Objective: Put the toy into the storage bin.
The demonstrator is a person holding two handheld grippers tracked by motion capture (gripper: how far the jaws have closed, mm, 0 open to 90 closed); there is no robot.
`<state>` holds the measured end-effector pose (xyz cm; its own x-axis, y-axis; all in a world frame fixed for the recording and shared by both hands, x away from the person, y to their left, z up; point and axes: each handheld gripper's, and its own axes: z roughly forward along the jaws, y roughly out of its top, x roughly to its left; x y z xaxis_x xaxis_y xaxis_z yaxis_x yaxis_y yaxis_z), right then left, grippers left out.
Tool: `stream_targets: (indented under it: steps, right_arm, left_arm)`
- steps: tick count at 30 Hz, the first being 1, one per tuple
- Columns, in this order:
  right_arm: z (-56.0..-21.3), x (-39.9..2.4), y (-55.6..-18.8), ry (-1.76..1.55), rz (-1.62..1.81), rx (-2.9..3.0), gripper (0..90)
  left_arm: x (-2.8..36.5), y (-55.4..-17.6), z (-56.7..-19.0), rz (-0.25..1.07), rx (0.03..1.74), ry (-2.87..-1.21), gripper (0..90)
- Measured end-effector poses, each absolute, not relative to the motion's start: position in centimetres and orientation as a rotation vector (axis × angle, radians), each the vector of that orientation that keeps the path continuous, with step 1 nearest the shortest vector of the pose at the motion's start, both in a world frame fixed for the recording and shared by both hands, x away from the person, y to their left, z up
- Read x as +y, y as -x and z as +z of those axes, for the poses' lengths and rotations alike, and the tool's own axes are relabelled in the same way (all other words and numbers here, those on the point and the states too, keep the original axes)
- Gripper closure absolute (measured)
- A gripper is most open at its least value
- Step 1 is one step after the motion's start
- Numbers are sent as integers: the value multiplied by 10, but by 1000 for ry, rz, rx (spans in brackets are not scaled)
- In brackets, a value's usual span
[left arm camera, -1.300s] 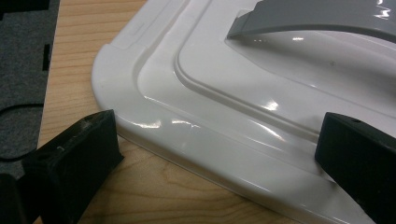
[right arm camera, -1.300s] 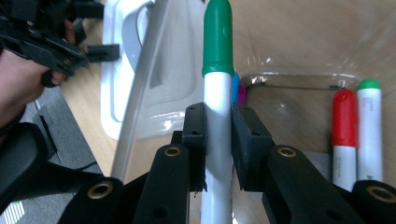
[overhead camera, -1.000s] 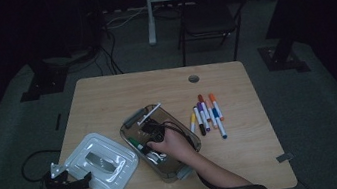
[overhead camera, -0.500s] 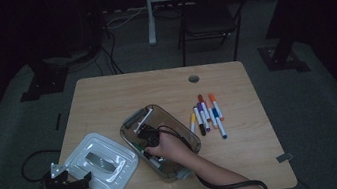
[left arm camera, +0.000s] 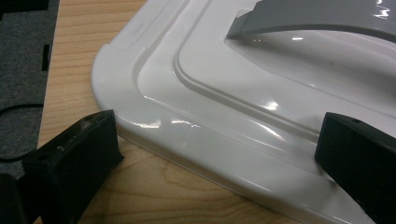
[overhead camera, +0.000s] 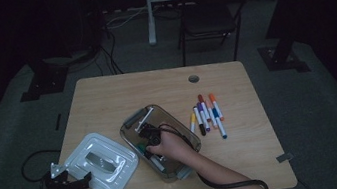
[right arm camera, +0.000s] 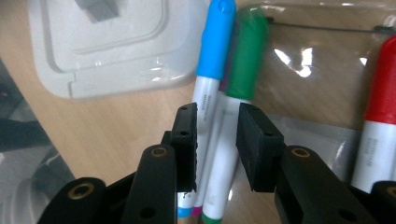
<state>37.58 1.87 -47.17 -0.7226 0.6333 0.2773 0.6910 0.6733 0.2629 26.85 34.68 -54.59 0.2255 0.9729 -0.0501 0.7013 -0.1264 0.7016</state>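
Between the right gripper's (right arm camera: 215,140) slightly parted, just-opening jaws lie blue-capped (right arm camera: 211,74) and green-capped (right arm camera: 245,70) plastic markers: light, stiff, slippery; grip mid-barrel. Left gripper (left arm camera: 219,154) gapes empty.

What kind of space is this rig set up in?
Likely a dim lab or studio for recording. A lone wooden table stands on grey carpet, with cables trailing over the floor, dark stand bases at the sides and a black chair behind.
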Motion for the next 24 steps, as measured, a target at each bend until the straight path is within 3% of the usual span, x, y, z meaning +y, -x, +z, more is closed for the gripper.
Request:
stream_targets:
  steps: [14,24]
  right_arm:
    - [-414,-40,-376,1144,-815,-2708,630]
    - [-394,-88,-378,1229,-966,-2663,599]
  left_arm:
    - [347,-269,-546,577,1537,-1895,5]
    - [347,-269,-546,578,1536,-1896,5]
